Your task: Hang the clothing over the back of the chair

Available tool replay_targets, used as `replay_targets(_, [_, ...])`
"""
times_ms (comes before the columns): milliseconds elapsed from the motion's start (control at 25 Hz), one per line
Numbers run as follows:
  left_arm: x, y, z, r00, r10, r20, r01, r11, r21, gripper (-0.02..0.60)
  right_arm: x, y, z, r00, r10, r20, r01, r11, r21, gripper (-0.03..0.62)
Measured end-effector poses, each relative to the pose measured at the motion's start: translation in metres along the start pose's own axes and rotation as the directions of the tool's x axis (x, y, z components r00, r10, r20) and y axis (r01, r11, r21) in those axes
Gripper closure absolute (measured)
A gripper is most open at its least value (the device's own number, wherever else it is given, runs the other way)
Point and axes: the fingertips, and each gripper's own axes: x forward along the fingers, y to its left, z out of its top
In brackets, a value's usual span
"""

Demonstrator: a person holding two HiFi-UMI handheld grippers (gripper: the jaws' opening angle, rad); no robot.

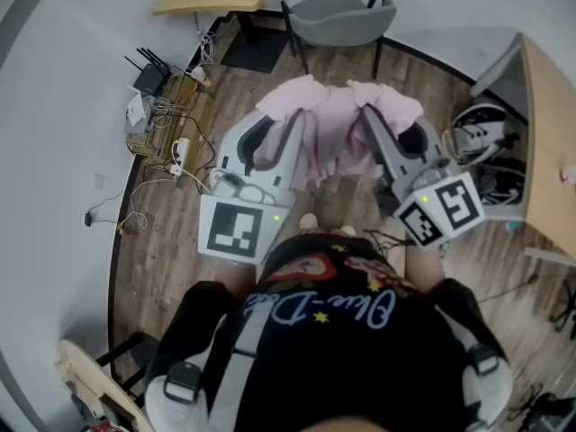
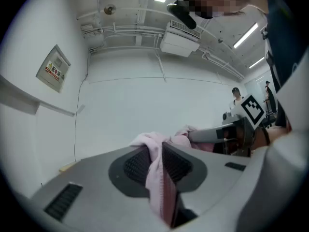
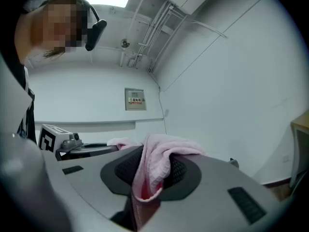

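Pink garment (image 1: 335,138) was held in mid-air, bunched btwn left gripper (image 1: 274,133) and right gripper (image 1: 396,126), both clamped on its upper edge, w/ grey chair (image 1: 342,16) well beyond; fabric judged light, limp, non-fragile, so two spread edge grips were deemed best.

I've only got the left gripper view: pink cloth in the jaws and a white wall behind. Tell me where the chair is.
Observer: In the head view the grey chair stands straight ahead, beyond the pink clothing.
Operator: Confirm the right side's grip.
Observer: The right gripper is shut on a fold of the pink clothing, which bunches up over its pads.
Operator: Report whether anything is on the chair yet.
Observer: Nothing is. The clothing hangs between the left gripper and the right one, short of the chair's back.
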Motion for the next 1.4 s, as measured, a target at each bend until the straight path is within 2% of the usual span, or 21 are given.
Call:
replay_targets(600, [0.006,-0.019,-0.006,0.999,0.03,-0.022,-0.03,1.0,0.004,0.508,-0.01,-0.013,-0.004,0.999,0.029,-0.019,-0.028,1.0,0.012,0.511])
replay_targets(840, [0.012,-0.042,-0.009,0.998,0.055,-0.043,-0.055,0.998,0.023,0.508,-0.024,-0.028,-0.007,0.998,0.066,-0.025,-0.066,0.998,0.014,0.511])
replay_targets(1040, [0.019,-0.029,-0.017,0.996,0.061,-0.059,-0.059,0.998,0.022,0.508,-0.008,-0.031,-0.014,0.996,0.069,-0.049,-0.068,0.997,0.026,0.511])
replay_targets(1400, [0.061,0.015,-0.025,0.999,0.043,-0.029,-0.043,0.999,0.018,0.508,0.047,-0.057,-0.014,0.997,0.051,-0.057,-0.051,0.999,0.006,0.511])
